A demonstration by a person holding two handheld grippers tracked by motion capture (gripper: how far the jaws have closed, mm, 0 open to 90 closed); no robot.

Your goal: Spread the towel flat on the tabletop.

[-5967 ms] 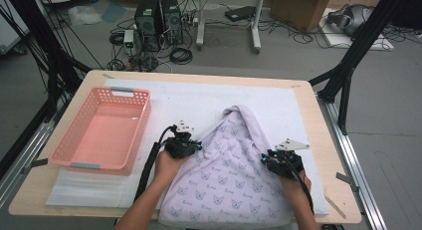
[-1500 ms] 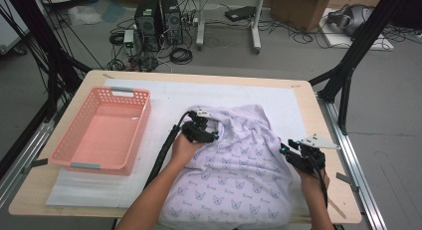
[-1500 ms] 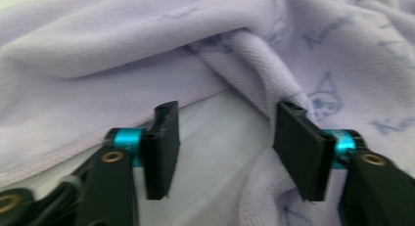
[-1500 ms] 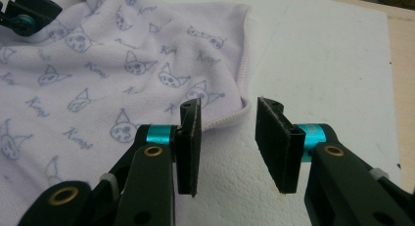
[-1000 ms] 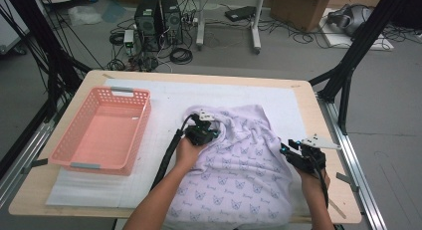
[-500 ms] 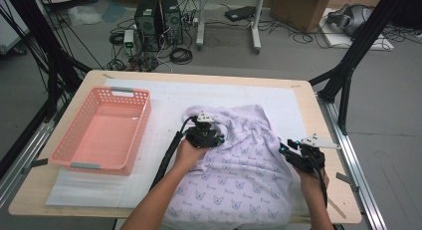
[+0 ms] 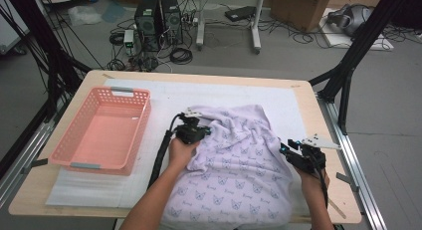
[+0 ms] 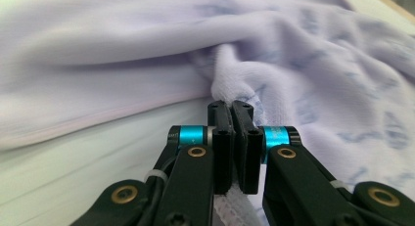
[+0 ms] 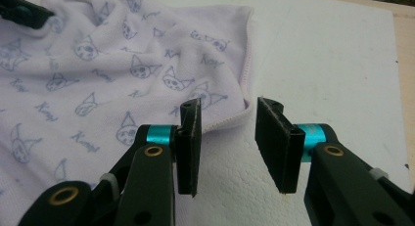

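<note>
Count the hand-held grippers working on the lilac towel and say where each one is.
2. The left hand-held gripper is clamped on a bunched fold at the lilac towel's left side. The right hand-held gripper sits open at the towel's right edge.

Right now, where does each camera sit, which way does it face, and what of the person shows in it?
High view: above the person's side, looking forward and down on the table, basket and towel; both forearms and hands show.
Left gripper view: rides the left gripper, looking along jaws that have just closed, now shut on a towel fold.
Right gripper view: rides the right gripper, looking across the towel's hem between open jaws.
Shared: all views show the towel; the right gripper view also catches the left gripper far off.
</note>
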